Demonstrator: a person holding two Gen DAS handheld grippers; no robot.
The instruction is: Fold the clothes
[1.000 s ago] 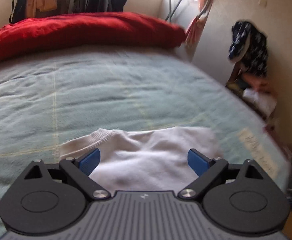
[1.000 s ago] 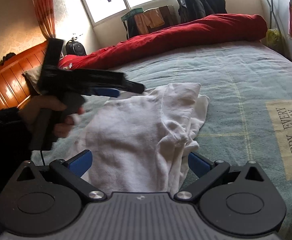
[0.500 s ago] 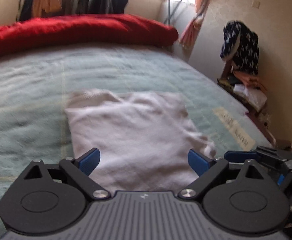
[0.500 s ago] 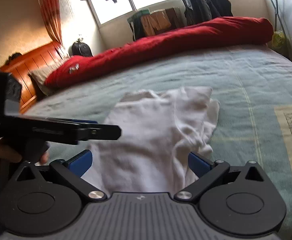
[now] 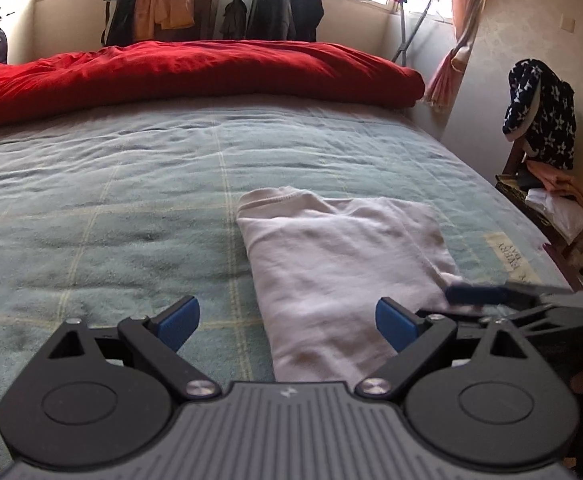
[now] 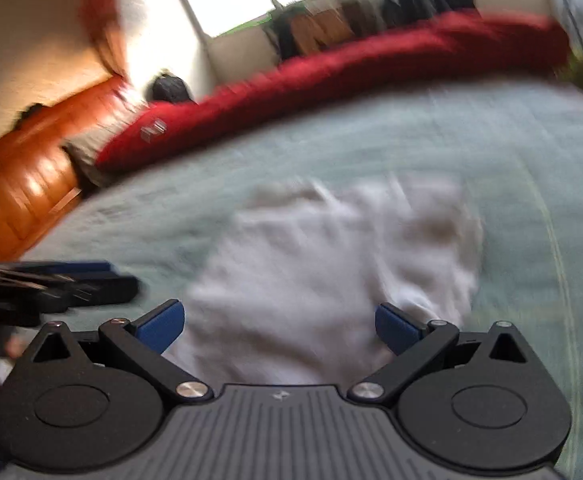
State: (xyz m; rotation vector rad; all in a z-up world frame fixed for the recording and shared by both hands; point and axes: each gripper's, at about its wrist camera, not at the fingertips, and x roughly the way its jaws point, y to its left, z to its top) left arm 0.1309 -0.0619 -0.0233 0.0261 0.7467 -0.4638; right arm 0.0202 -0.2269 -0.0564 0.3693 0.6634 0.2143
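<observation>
Headboard (image 6: 19,168) only in right wrist view

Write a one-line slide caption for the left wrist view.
Open left gripper poised over a folded white garment on the green bedspread, red duvet behind.

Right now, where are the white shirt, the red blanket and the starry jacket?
white shirt (image 5: 331,264): left wrist view, middle of its folded body.
red blanket (image 5: 211,68): left wrist view, middle of the roll.
starry jacket (image 5: 543,120): left wrist view, its hanging front.
</observation>
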